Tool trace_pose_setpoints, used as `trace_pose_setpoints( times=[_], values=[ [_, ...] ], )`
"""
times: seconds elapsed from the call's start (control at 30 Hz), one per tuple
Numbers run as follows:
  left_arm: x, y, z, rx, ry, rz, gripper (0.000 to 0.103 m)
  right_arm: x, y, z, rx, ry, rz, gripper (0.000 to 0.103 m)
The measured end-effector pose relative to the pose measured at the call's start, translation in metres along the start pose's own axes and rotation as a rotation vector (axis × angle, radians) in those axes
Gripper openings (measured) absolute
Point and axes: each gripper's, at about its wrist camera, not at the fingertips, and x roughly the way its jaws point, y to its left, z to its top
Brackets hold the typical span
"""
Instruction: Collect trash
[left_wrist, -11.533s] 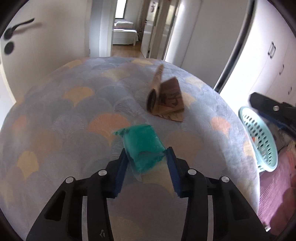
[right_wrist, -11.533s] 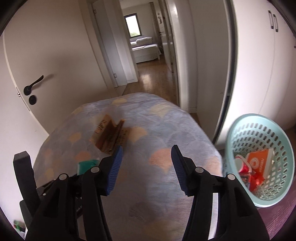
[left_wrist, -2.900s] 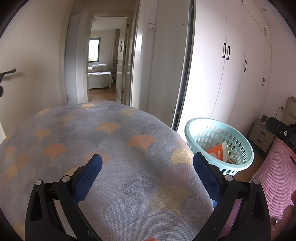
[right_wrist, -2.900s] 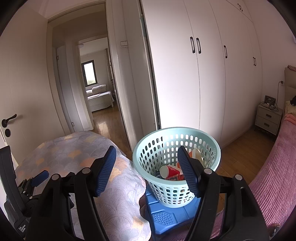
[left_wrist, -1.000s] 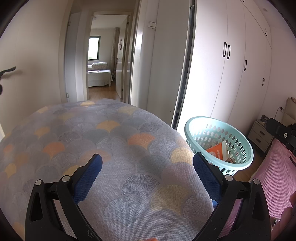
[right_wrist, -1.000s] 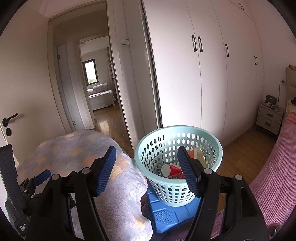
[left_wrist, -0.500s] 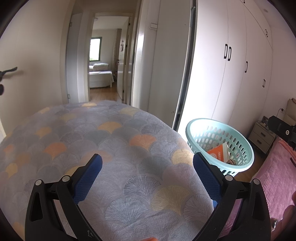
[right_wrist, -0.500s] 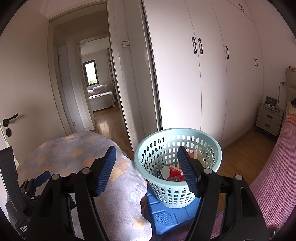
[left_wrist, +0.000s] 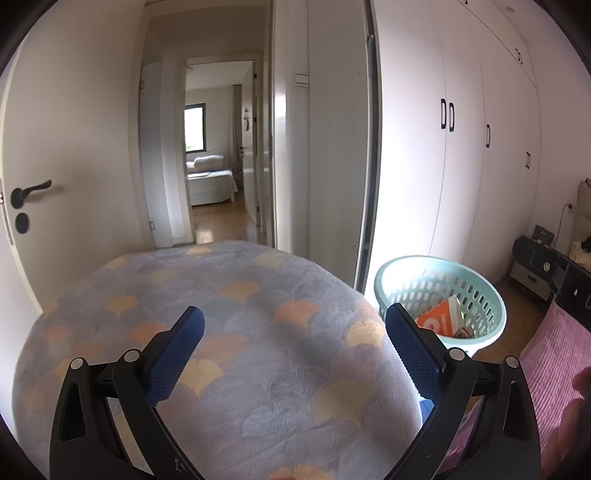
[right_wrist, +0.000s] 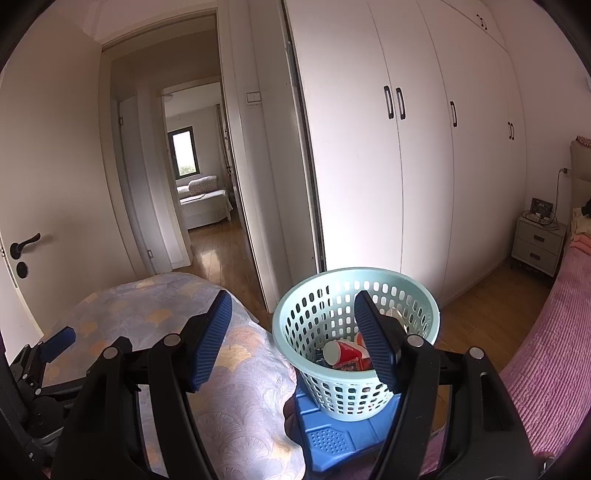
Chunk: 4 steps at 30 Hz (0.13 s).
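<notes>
Both the left hand-held gripper (left_wrist: 291, 336) and right hand-held gripper (right_wrist: 291, 328) gape empty over the cleared table (left_wrist: 258, 288); the basket (right_wrist: 295, 321) holds the trash.

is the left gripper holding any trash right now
No, the left gripper is open with nothing between its blue pads, only the patterned bedspread behind.

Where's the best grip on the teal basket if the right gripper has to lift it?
Take the basket by its rolled top rim, coming from above, one jaw inside and one outside the wall. It stands upright on a blue stool with its mouth open upward, and it looks too wide for the right gripper to span. The near rim is probably easiest; the red cup lies low inside.
</notes>
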Motion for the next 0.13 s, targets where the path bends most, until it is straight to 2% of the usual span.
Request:
trace_pose_setpoints(
  times=[0.13],
  values=[
    [-0.0122,0.0038,0.0023,-0.006,-0.013,0.003,0.095,-0.0079,0.0035,0.0017,-0.009,-0.007,-0.003,0.065]
  ],
)
